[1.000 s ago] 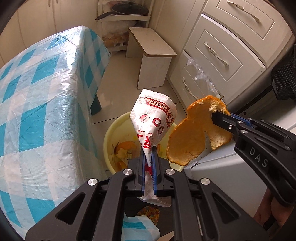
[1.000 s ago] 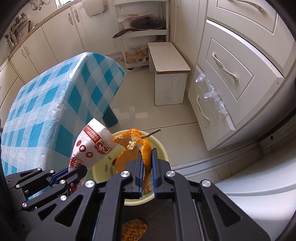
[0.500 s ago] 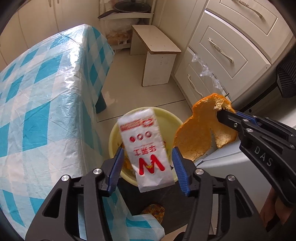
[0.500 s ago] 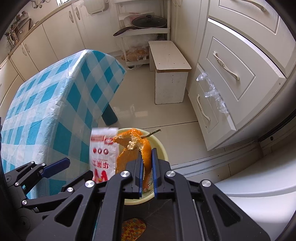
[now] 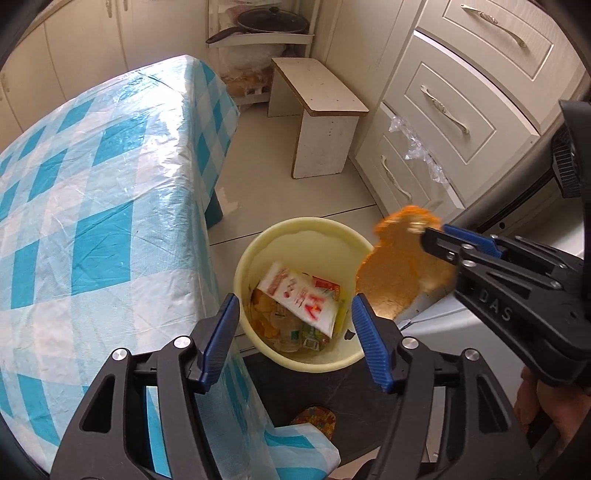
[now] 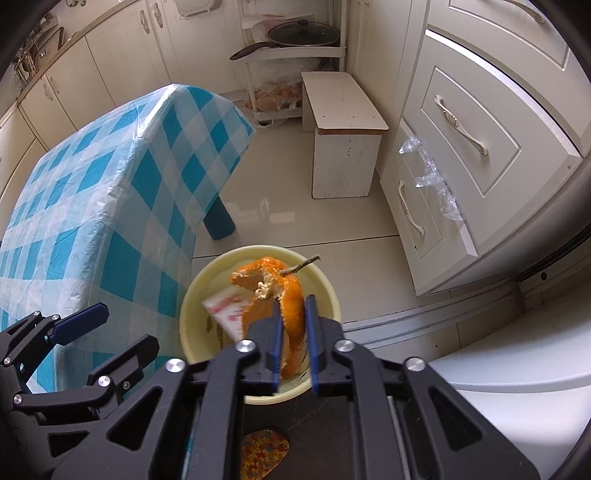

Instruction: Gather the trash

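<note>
Dropped: crinkly wrapper (image 5: 301, 295) into bin (image 5: 295, 227) | left tool (image 5: 295, 332) wide | right tool (image 6: 291, 332) pinching curled peel (image 6: 286, 291)

Home kitchen: cream cabinets with drawers and curved metal handles (image 6: 460, 127) along the wall, more cupboard doors (image 6: 122, 55) at the back, tiled floor (image 6: 295, 221). A lidded frying pan (image 6: 301, 35) sits on a white rack, with a low white stool (image 6: 345, 136) beside it. A table under a blue-and-white checked plastic cloth (image 5: 92, 177) stands next to a yellow trash bucket (image 5: 295, 236) holding wrappers and peel.
</note>
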A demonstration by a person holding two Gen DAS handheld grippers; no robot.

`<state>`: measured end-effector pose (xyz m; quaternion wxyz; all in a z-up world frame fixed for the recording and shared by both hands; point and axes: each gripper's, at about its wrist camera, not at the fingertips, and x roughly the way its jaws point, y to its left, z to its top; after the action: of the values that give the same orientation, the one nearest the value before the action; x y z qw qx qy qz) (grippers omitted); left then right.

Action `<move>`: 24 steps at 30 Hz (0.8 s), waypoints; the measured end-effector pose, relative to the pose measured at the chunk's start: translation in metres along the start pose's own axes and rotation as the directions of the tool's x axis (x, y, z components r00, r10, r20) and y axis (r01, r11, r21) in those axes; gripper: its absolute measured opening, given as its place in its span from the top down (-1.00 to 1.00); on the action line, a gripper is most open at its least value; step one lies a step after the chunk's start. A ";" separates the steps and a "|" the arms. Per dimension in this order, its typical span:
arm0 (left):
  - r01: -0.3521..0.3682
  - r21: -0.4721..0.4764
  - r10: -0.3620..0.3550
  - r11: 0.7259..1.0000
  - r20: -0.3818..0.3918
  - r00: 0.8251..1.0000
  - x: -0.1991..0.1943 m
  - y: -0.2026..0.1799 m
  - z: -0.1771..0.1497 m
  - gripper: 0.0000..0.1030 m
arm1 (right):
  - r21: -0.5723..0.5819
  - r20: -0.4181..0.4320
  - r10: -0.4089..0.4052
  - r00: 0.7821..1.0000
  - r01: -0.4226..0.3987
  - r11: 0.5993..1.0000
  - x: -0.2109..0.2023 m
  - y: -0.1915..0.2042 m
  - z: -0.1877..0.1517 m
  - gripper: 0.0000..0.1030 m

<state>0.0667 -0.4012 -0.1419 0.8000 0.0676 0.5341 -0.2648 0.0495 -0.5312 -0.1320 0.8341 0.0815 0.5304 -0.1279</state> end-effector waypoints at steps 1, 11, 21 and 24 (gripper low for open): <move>-0.005 0.008 0.005 1.000 0.003 1.000 -0.002 0.000 -0.001 -0.17 | 0.003 0.009 0.004 1.000 -0.004 1.000 -0.002 0.001 0.001 0.31; -0.049 0.065 0.045 0.997 0.065 0.997 -0.043 0.003 -0.016 -0.26 | 0.024 0.098 0.004 0.995 -0.006 1.000 -0.021 0.006 0.010 -0.20; -0.121 0.069 0.111 0.990 0.141 0.984 -0.099 0.025 -0.035 -0.45 | 0.032 0.259 -0.014 0.966 0.006 0.999 -0.072 0.026 0.007 -0.64; -0.145 0.063 0.133 0.987 0.162 0.978 -0.117 0.035 -0.043 -0.49 | 0.038 0.303 -0.013 0.953 0.002 0.999 -0.085 0.034 0.005 -0.73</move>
<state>0.0145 -0.3136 -0.0622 0.8532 0.1133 0.4531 -0.2323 0.0296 -0.4897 -0.0525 0.9034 0.0747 0.3939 -0.1520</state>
